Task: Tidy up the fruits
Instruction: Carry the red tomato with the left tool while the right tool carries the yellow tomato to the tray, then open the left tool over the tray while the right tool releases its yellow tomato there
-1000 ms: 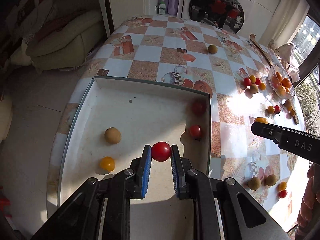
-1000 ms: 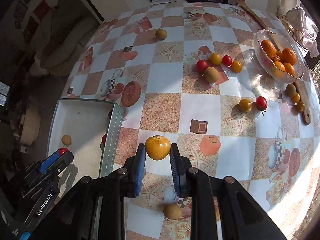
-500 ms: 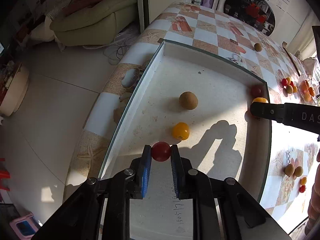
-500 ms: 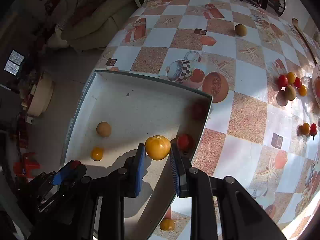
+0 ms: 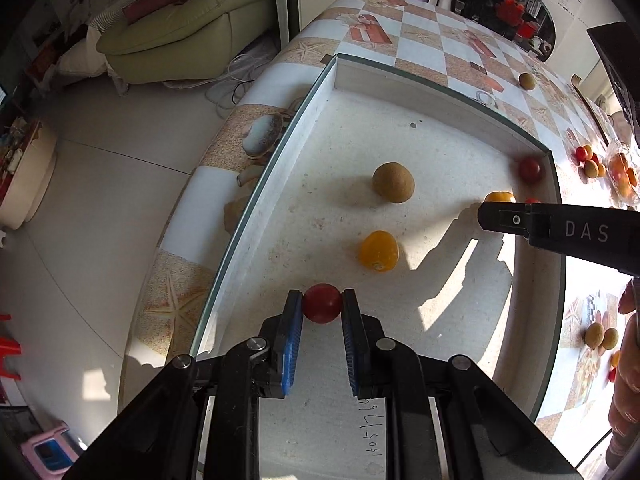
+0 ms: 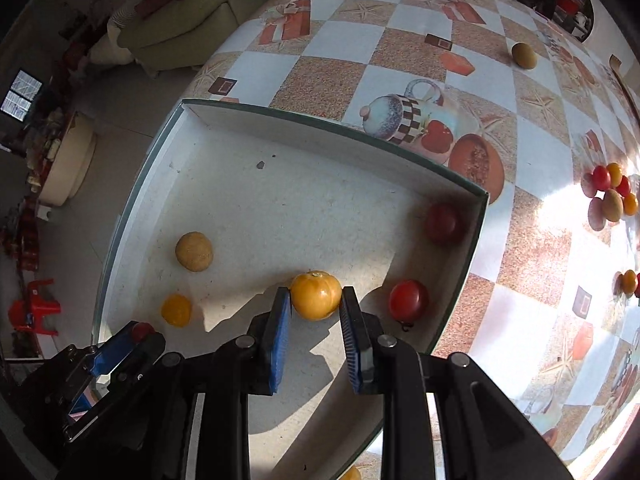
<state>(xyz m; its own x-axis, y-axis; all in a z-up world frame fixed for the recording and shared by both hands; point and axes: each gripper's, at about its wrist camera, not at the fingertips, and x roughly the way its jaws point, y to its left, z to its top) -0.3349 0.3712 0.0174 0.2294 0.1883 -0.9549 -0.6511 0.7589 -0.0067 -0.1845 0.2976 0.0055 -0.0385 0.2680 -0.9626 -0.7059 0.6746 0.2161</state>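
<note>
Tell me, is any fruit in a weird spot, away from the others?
Yes. One brown fruit sits alone on the far side of the table, apart from the white tray and the fruit clusters. Nothing looks spilled or broken.

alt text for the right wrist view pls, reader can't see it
The right gripper holds a yellow tomato between its blue fingers above a white tray. In the tray lie two red tomatoes, a small yellow one and a tan round fruit. More fruit sits on the checkered tablecloth.
</note>
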